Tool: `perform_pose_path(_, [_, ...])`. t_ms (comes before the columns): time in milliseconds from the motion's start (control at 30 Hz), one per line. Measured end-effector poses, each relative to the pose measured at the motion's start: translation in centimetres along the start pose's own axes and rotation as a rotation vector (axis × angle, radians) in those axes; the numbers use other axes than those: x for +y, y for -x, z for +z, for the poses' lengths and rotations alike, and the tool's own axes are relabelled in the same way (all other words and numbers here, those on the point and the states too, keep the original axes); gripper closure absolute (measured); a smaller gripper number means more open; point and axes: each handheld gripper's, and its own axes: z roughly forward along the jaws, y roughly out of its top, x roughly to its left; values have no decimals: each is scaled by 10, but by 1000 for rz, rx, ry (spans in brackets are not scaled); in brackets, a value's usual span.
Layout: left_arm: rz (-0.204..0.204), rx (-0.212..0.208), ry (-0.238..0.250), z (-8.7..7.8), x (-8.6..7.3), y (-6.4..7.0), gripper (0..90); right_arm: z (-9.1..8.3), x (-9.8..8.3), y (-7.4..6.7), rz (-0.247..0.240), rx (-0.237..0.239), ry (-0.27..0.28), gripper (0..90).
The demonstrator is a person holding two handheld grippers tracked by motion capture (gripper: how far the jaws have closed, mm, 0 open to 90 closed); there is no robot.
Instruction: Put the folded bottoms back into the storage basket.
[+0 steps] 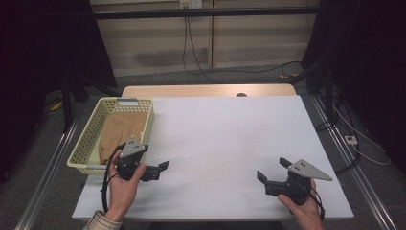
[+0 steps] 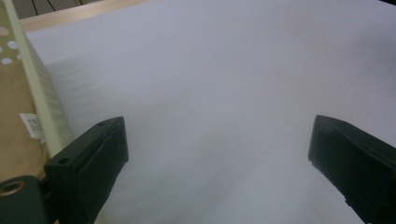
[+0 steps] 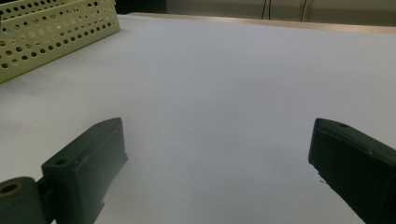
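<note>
Both of my hands sit at the near edge of the white table (image 1: 225, 134), and each one holds a black gripper. My left hand (image 1: 122, 184) holds the left gripper (image 1: 160, 168) just beside the near right corner of the yellow basket (image 1: 91, 136). Its two jaws are spread wide apart and nothing is between them. They hang over bare white table. In the left gripper view, the basket wall with its little round holes runs up the left side, very close to my left jaw. I can see brown cloth (image 2: 14, 116) inside the basket, with a small white tag (image 2: 31, 125) on it.

My right hand (image 1: 304, 208) holds the right gripper (image 1: 273, 170) well apart from the basket, far over on the other side of the table. Its jaws are spread wide too, and they hold nothing. They point back toward the basket side. In the right gripper view, the basket (image 3: 56, 35) sits far off at the top left.

From the high view, the basket lies on the left edge of the table. The brown cloth (image 1: 119, 134) lies flat in it. Behind the basket, the far edge of the table shows a strip of light wood (image 1: 206, 90). Past that, black cables (image 1: 191, 52) hang down a pale wall to a grey floor (image 1: 230, 76).
</note>
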Motion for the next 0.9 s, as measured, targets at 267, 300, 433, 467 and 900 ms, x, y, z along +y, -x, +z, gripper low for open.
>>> perform_pose_path(267, [11, -56, 31, 12, -7, 16, 52, 0, -1, -1, 0, 8, -1, 39])
perform_pose_path(300, [18, -59, 27, 13, -9, 17, 52, -1, -1, -1, 1, 8, -1, 39])
perform_pose_path(433, [10, -62, 45, 16, -15, 21, 55, -1, -1, 0, 0, 7, 2, 39])
perform_pose_path(467, [12, -60, 50, 16, -16, 22, 55, -1, -1, 0, 0, 6, 2, 39])
perform_pose_path(900, [-6, -56, 108, 15, -32, 27, 61, -4, -3, -5, -40, 18, 0, 39])
